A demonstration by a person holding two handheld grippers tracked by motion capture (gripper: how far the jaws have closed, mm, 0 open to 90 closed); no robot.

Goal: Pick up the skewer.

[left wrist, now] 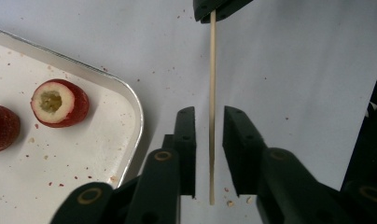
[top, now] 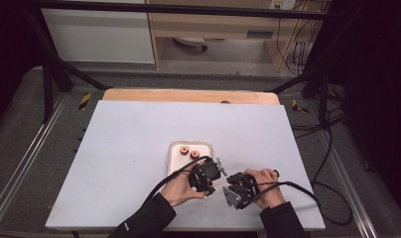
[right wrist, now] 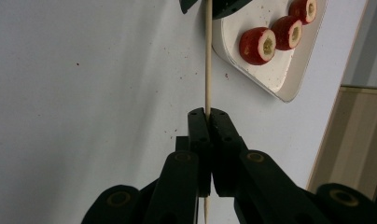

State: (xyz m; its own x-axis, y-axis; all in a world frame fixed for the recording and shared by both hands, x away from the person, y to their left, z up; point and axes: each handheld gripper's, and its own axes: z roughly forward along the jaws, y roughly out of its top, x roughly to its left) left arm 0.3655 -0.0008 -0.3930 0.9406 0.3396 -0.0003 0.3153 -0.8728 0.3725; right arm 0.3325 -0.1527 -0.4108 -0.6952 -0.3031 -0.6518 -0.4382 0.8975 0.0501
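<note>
Two grippers are meeting over the near part of the white table (top: 129, 148), each one sitting in a hand coming in from the bottom of the high view. A thin wooden skewer (right wrist: 207, 56) is running between them. The right gripper (right wrist: 208, 112) is clamping it: its black jaws are pressing together with the stick pinched at their tips, and the stick's short end is poking out below them toward the camera. In the left gripper view the same skewer (left wrist: 212, 93) is passing down the gap of the left gripper (left wrist: 209, 116), whose jaws are standing a little apart, neither pad touching the wood, so the stick is hanging free between them while the other gripper's tip is gripping it at the top of that view. Just beside the skewer, a small white tray (left wrist: 130, 100) with a metal rim is lying on the table, and cored red fruits (left wrist: 59, 103) are sitting in it, their pale hollow centres showing; three of them are showing in the right gripper view, lined up near the tray's far corner (right wrist: 257, 45). Fine red crumbs are speckling the tray and the table around it.
</note>
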